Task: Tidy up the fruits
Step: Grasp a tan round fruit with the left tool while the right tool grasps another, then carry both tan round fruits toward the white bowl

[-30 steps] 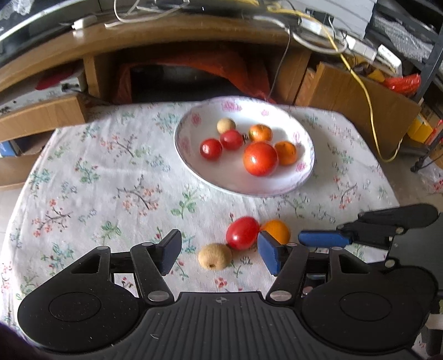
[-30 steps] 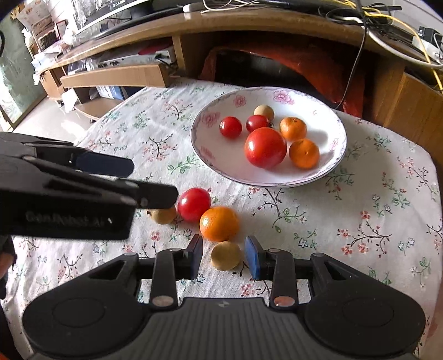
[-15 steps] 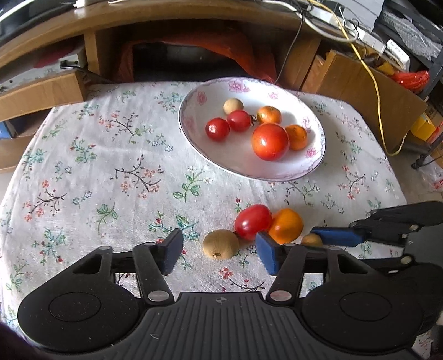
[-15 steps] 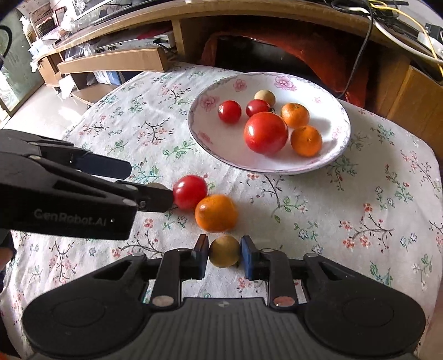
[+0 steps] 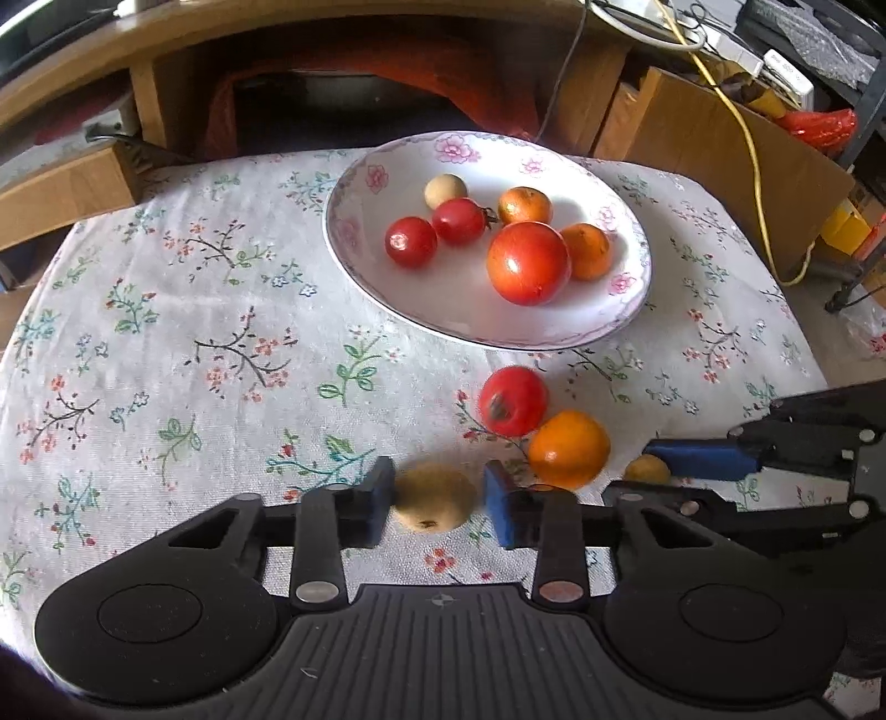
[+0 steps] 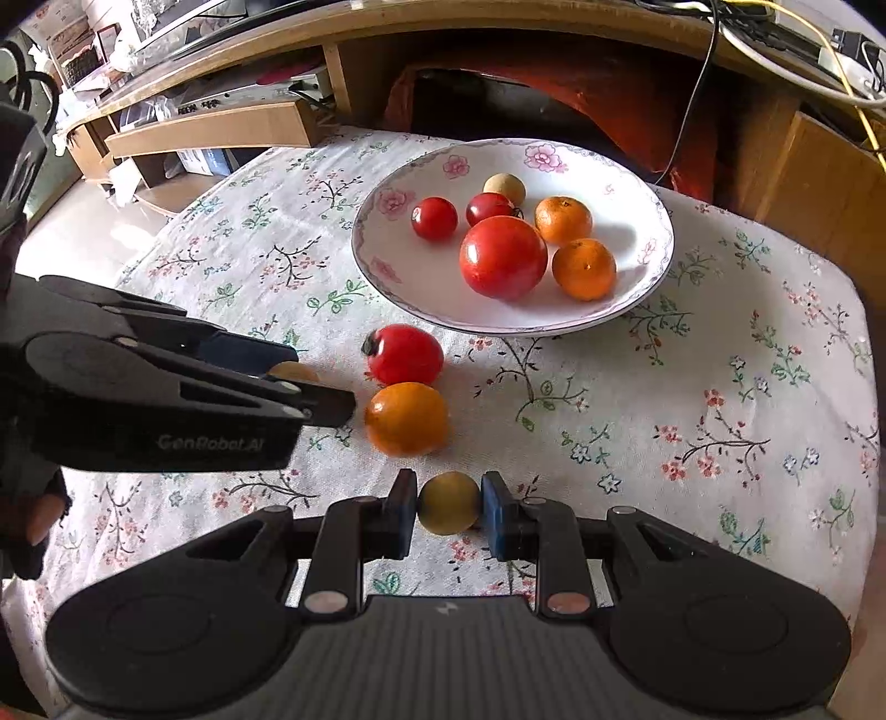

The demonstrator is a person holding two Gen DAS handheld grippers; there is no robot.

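My left gripper (image 5: 437,501) is closing on a brown round fruit (image 5: 434,497) that lies on the floral tablecloth, and its pads meet the fruit's two sides. My right gripper (image 6: 448,507) is shut on a small yellow-brown fruit (image 6: 448,503) low over the cloth. Between the two grippers lie a loose red tomato (image 5: 512,400) and a loose orange (image 5: 569,448), touching each other. Beyond them stands a white flowered plate (image 5: 498,342) with a big tomato, two small tomatoes, two oranges and a pale small fruit. The right wrist view shows the left gripper (image 6: 310,382) beside the orange (image 6: 407,418).
The round table's cloth (image 5: 221,354) stretches to the left of the plate. Behind the table are a wooden desk (image 6: 498,33), a low wooden shelf (image 6: 221,130), cardboard (image 5: 720,138) and a yellow cable (image 5: 747,138). A person's hand (image 6: 33,515) holds the left gripper.
The left jaws have drawn in from wide apart onto the brown fruit. The right jaws closed on the small fruit. The loose tomato has rolled, its stem end now facing me.
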